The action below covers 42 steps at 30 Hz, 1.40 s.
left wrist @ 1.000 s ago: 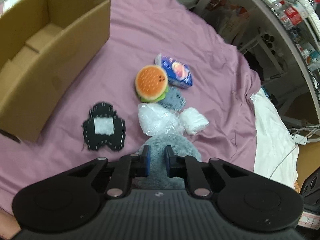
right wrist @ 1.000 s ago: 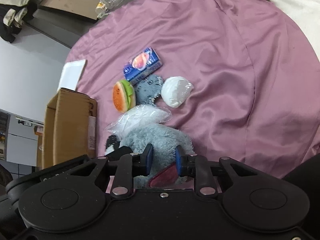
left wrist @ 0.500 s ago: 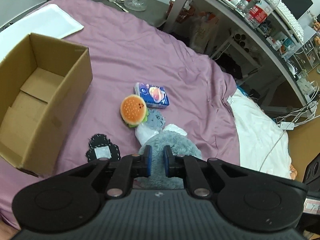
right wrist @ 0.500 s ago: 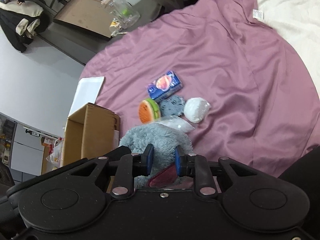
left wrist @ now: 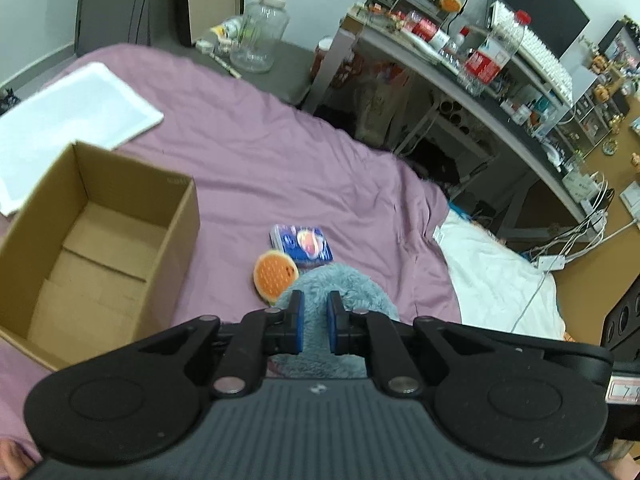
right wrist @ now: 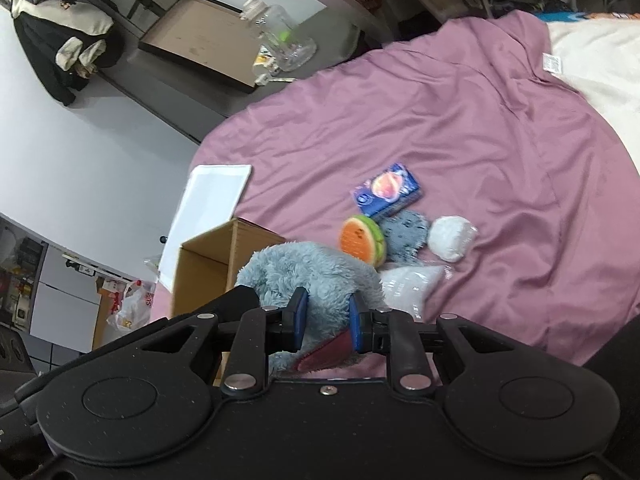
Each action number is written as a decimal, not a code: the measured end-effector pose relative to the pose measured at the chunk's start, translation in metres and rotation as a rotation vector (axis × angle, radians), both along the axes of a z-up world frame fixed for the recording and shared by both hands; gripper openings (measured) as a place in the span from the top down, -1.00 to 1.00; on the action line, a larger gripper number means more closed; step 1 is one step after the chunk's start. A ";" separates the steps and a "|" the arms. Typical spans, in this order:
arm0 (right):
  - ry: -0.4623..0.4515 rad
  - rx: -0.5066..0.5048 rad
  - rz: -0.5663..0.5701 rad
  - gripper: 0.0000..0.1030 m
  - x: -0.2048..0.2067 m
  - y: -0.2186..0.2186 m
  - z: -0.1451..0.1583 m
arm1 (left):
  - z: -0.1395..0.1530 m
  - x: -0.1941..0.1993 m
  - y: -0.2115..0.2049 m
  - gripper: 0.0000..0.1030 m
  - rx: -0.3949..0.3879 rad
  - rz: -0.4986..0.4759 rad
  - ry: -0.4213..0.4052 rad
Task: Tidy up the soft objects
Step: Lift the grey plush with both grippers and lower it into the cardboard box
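Over purple bedsheet [left wrist: 256, 168], L tool [left wrist: 314, 322] & R tool [right wrist: 326, 320] both clamped on grey plush [right wrist: 308, 276].

So it's a bed [right wrist: 460, 120] with a mauve sheet, pretty wrinkled. Lying on it: an open cardboard box [left wrist: 100, 240], empty as far as the left view shows, with a flat white pad [left wrist: 72, 116] just behind it. Mid-bed there's a little cluster: a blue packet [right wrist: 387, 190], a burger toy [right wrist: 362, 240], a grey fuzzy bit [right wrist: 404, 234], a white ball [right wrist: 452, 238] and a clear plastic bag [right wrist: 408, 284]. A white blanket [left wrist: 500, 280] covers the far side.
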State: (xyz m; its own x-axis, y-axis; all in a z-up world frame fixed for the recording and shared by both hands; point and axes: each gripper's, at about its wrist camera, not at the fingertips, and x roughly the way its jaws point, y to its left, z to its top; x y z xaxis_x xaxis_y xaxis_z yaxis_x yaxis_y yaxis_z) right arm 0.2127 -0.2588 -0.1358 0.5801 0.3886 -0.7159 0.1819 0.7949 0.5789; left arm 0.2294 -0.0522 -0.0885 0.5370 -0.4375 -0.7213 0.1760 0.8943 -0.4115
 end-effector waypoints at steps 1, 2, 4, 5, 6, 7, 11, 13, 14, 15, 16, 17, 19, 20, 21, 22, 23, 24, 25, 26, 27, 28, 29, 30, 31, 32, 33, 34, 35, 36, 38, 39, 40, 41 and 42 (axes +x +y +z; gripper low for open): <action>-0.006 -0.003 0.002 0.58 0.001 0.003 0.003 | 0.002 -0.001 0.004 0.80 -0.003 0.003 -0.015; -0.012 -0.007 0.003 0.58 0.002 0.007 0.006 | 0.003 -0.001 0.007 0.80 -0.007 0.006 -0.024; -0.021 -0.013 0.007 0.58 0.005 0.015 0.010 | 0.006 -0.002 0.016 0.80 -0.023 0.014 -0.039; -0.024 -0.014 0.009 0.58 0.007 0.018 0.011 | 0.007 -0.002 0.022 0.80 -0.034 0.020 -0.043; -0.026 -0.014 0.012 0.58 0.009 0.023 0.012 | 0.007 -0.001 0.028 0.80 -0.044 0.025 -0.047; -0.028 -0.015 0.015 0.58 0.010 0.028 0.013 | 0.007 0.000 0.034 0.80 -0.054 0.031 -0.049; -0.035 -0.027 0.031 0.59 0.019 0.049 0.014 | 0.009 0.004 0.059 0.86 -0.080 0.056 -0.064; -0.038 -0.030 0.039 0.58 0.022 0.059 0.015 | 0.010 0.006 0.069 0.91 -0.097 0.068 -0.071; -0.040 -0.030 0.045 0.59 0.024 0.064 0.015 | 0.010 0.007 0.073 0.95 -0.112 0.066 -0.071; -0.039 -0.028 0.056 0.59 0.027 0.071 0.014 | 0.009 0.009 0.077 0.96 -0.131 0.060 -0.065; -0.039 -0.030 0.064 0.59 0.028 0.077 0.014 | 0.007 0.011 0.080 0.96 -0.145 0.059 -0.059; -0.043 -0.032 0.069 0.61 0.030 0.083 0.014 | 0.006 0.012 0.083 0.96 -0.148 0.062 -0.057; -0.061 -0.048 0.062 0.63 0.034 0.094 0.014 | 0.002 0.014 0.091 0.97 -0.162 0.079 -0.050; -0.063 -0.055 0.057 0.64 0.035 0.098 0.014 | 0.001 0.015 0.096 0.97 -0.176 0.084 -0.046; -0.062 -0.055 0.055 0.64 0.038 0.101 0.013 | 0.000 0.017 0.102 0.97 -0.186 0.091 -0.045; -0.062 -0.052 0.058 0.64 0.040 0.103 0.013 | 0.000 0.018 0.107 0.97 -0.189 0.102 -0.047; -0.066 -0.050 0.061 0.64 0.042 0.106 0.013 | -0.001 0.019 0.112 0.97 -0.190 0.116 -0.048; -0.070 -0.050 0.060 0.64 0.044 0.109 0.014 | -0.002 0.020 0.117 0.97 -0.192 0.129 -0.048; -0.074 -0.053 0.059 0.64 0.046 0.112 0.015 | -0.003 0.022 0.123 0.96 -0.194 0.145 -0.047; -0.077 -0.056 0.058 0.65 0.048 0.115 0.015 | -0.004 0.023 0.129 0.94 -0.191 0.166 -0.044; -0.080 -0.060 0.059 0.64 0.051 0.118 0.016 | -0.005 0.024 0.133 0.88 -0.183 0.186 -0.049; -0.081 -0.062 0.060 0.64 0.053 0.121 0.016 | -0.006 0.026 0.136 0.86 -0.167 0.201 -0.050; -0.080 -0.064 0.060 0.64 0.056 0.124 0.015 | -0.008 0.029 0.140 0.85 -0.155 0.210 -0.043; -0.080 -0.065 0.064 0.64 0.059 0.127 0.015 | -0.010 0.031 0.143 0.75 -0.154 0.216 -0.032; -0.080 -0.066 0.067 0.64 0.062 0.131 0.014 | -0.013 0.034 0.147 0.51 -0.164 0.221 -0.018; -0.082 -0.069 0.070 0.64 0.063 0.134 0.013 | -0.015 0.036 0.150 0.36 -0.168 0.226 -0.008; -0.083 -0.071 0.072 0.65 0.066 0.137 0.013 | -0.018 0.038 0.153 0.02 -0.167 0.231 -0.003; -0.084 -0.071 0.073 0.65 0.068 0.140 0.012 | -0.020 0.039 0.155 -0.11 -0.165 0.239 -0.005; -0.081 -0.067 0.074 0.64 0.070 0.142 0.010 | -0.022 0.039 0.156 -0.12 -0.165 0.247 -0.007; -0.078 -0.061 0.076 0.65 0.072 0.145 0.009 | -0.024 0.039 0.158 -0.12 -0.170 0.255 -0.007; -0.075 -0.057 0.077 0.65 0.076 0.150 0.006 | -0.031 0.041 0.167 -0.12 -0.194 0.276 0.012; -0.073 -0.049 0.076 0.65 0.079 0.152 0.005 | -0.033 0.042 0.170 -0.12 -0.208 0.285 0.021; -0.072 -0.041 0.077 0.65 0.080 0.154 0.004 | -0.035 0.043 0.173 -0.11 -0.223 0.296 0.023; -0.071 -0.034 0.077 0.65 0.083 0.156 0.003 | -0.037 0.044 0.176 -0.10 -0.235 0.308 0.024; -0.071 -0.025 0.075 0.65 0.085 0.158 0.003 | -0.038 0.045 0.180 -0.09 -0.244 0.322 0.028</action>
